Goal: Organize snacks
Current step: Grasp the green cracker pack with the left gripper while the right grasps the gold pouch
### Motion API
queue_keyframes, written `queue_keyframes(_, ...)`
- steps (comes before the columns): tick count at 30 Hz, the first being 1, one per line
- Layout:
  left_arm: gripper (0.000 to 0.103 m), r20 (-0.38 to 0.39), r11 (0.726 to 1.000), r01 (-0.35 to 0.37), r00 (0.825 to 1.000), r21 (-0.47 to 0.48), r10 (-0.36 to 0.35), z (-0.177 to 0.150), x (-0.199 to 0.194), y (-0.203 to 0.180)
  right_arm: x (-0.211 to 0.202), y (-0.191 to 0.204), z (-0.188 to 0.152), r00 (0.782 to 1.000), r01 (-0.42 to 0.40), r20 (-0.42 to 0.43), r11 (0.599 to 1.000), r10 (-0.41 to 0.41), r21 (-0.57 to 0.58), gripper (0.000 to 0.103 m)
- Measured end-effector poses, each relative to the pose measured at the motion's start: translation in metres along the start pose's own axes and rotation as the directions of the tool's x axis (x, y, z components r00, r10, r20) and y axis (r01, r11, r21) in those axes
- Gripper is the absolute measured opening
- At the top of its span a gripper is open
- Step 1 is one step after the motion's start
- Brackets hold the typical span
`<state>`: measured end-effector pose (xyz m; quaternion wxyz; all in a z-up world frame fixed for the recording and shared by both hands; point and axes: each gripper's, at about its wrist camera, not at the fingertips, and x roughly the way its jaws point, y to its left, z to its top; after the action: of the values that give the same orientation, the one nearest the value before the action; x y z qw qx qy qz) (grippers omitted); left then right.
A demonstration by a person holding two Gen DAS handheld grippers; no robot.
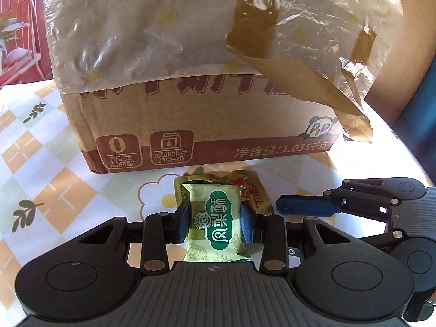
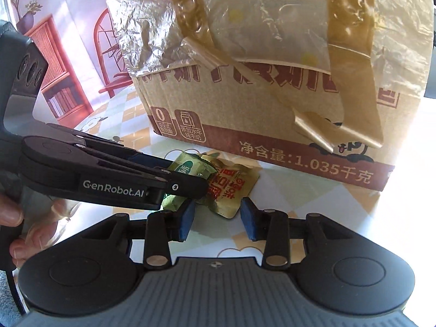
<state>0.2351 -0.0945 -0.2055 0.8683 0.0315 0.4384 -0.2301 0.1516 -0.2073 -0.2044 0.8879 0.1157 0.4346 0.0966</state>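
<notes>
My left gripper point(image 1: 215, 218) is shut on a green pineapple-cake packet point(image 1: 215, 218), held just in front of a cardboard box point(image 1: 207, 125). A gold and red snack packet point(image 1: 250, 193) lies on the table under and behind it. In the right wrist view the left gripper point(image 2: 188, 179) comes in from the left with the green packet point(image 2: 188, 169) between its fingers. My right gripper point(image 2: 218, 218) is open, its blue pads either side of the near edge of the gold and red packet point(image 2: 231, 190). The right gripper's fingers point(image 1: 308, 204) show at the right of the left wrist view.
The cardboard box point(image 2: 272, 125) stands close ahead, with crinkled plastic film and torn brown tape point(image 1: 261, 13) hanging over its front. The table has a checked cloth with flower prints point(image 1: 41, 163). A painted backdrop with a shelf and chair point(image 2: 68, 68) stands at the left.
</notes>
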Motion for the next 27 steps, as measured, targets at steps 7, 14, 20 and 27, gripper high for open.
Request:
queue_keyframes(7,0.04,0.009,0.99,-0.089,0.996,-0.11,0.091,-0.019,-0.019,0.039,-0.003,-0.01,0.018,0.999,0.026,0.039,0.999,-0.024,-0.033,0.041)
queue_keyframes(14,0.04,0.022,0.972,-0.154,0.987,-0.176,0.16,-0.043,-0.041,0.067,0.031,-0.003,0.036,1.0,-0.005,0.014,0.997,0.006,-0.073,0.044)
queue_keyframes(20,0.04,0.037,0.965,-0.176,0.982,-0.194,0.186,-0.047,-0.05,0.069,0.032,-0.009,0.032,0.999,-0.031,-0.015,1.0,0.031,0.001,0.047)
queue_keyframes(27,0.04,0.053,0.963,-0.191,0.977,-0.192,0.205,-0.049,-0.05,0.066,0.011,-0.004,0.022,0.993,-0.095,-0.065,0.995,0.094,-0.006,0.048)
